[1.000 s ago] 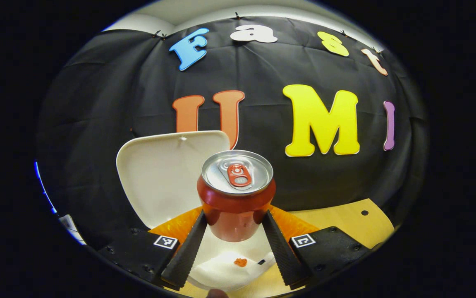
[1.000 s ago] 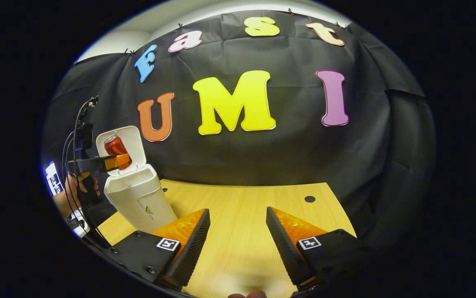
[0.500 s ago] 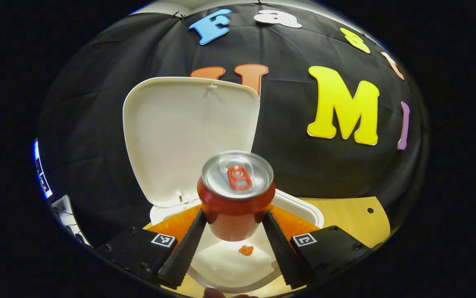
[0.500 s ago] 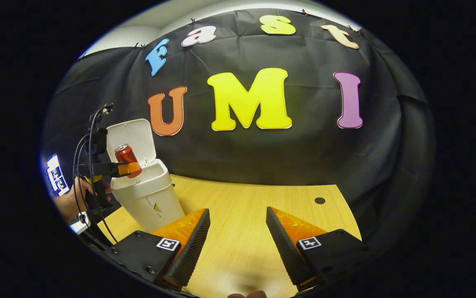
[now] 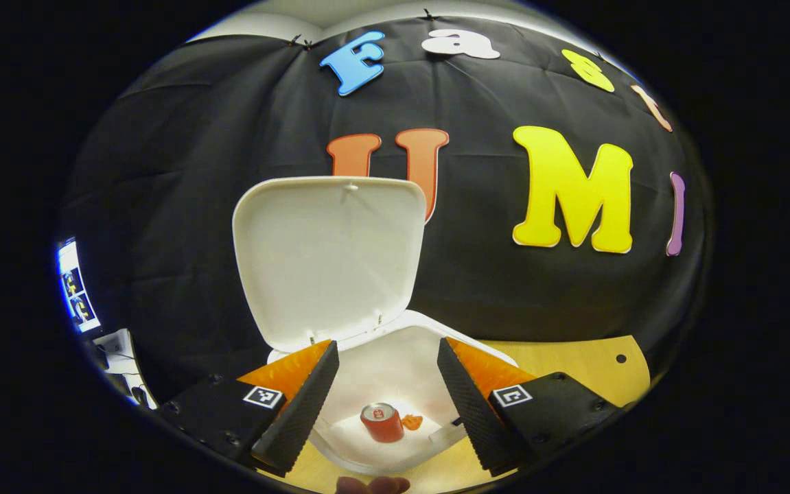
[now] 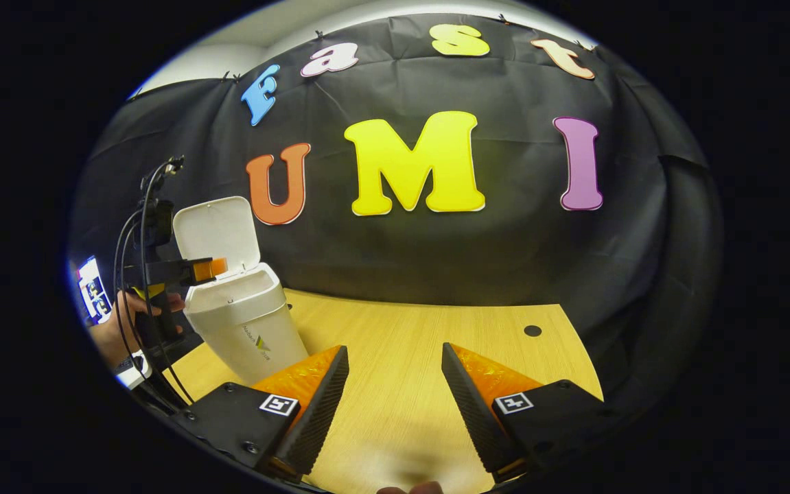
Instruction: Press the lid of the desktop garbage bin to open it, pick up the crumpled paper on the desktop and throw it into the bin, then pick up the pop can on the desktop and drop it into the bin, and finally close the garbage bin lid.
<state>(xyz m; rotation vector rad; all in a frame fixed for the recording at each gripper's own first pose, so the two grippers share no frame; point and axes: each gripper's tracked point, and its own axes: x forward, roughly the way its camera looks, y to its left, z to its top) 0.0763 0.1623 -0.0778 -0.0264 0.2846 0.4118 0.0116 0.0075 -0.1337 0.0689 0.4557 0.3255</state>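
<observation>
Left gripper (image 5: 384,398) spread and empty, low centre, above open bin (image 5: 463,346), lid (image 5: 329,257) upright, pop can (image 5: 381,422) inside on crumpled paper (image 5: 367,442), right gripper (image 6: 395,405) spread over table (image 6: 408,329).

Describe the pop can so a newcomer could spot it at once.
Find the white bin on the wooden desk, its lid standing open. Look down inside, between the left gripper fingers: the pop can stands at the bottom. It is red with a silver top, unlike the white crumpled paper under it.
</observation>
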